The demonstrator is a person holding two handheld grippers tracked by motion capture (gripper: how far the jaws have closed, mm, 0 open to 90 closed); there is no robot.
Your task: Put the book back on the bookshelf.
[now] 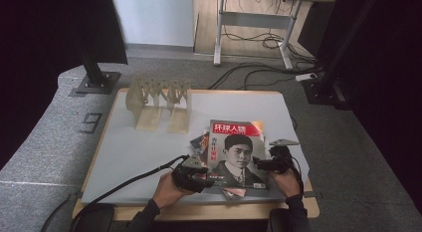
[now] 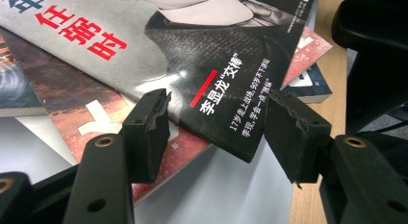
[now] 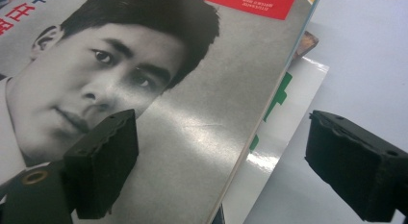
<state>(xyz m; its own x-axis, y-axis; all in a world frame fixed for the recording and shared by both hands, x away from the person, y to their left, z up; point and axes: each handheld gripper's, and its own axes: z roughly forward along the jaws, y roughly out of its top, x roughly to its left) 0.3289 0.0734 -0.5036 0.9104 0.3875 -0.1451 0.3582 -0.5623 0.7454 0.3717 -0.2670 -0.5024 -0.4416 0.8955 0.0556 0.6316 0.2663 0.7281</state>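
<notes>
High view: both spread grippers, left gripper (image 1: 201, 173) and right gripper (image 1: 263, 165), flank the magazine's (image 1: 238, 152) side edges.

Open tongs (image 3: 221, 166) straddling portrait magazine's (image 3: 192, 123) right edge, white table (image 3: 365, 56)

Wooden-edged table (image 1: 124, 157) with a pale grey top. A light wooden rack (image 1: 159, 105) stands near its far left corner. A fanned pile of magazines (image 1: 234, 155) lies towards the near right corner, the top cover bearing a portrait.
</notes>
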